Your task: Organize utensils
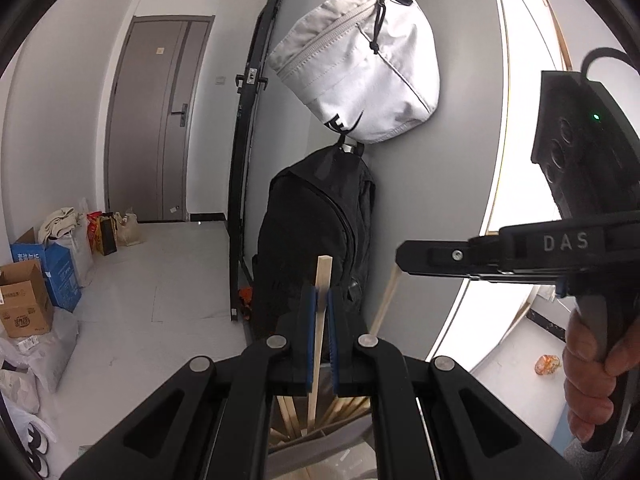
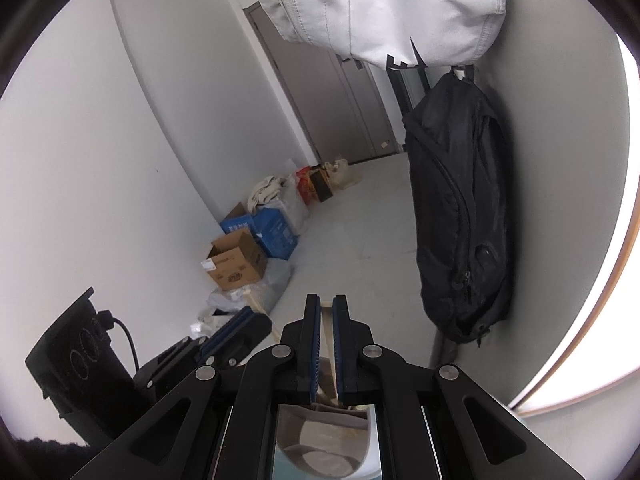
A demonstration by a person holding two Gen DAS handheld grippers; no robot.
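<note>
Against the grey wall with hanging bags, your left gripper (image 1: 322, 300) clenches an upright chopstick (image 1: 320, 320); your right gripper (image 2: 327, 312) another; holder (image 1: 316, 420) directly below.

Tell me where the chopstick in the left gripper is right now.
In the left wrist view, the chopstick stands nearly upright at lower centre, clamped in the left gripper, in front of the black backpack.

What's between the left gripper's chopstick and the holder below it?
Nothing visible. The left gripper is shut on one chopstick, whose lower end runs straight down among the other chopsticks in the holder.
</note>
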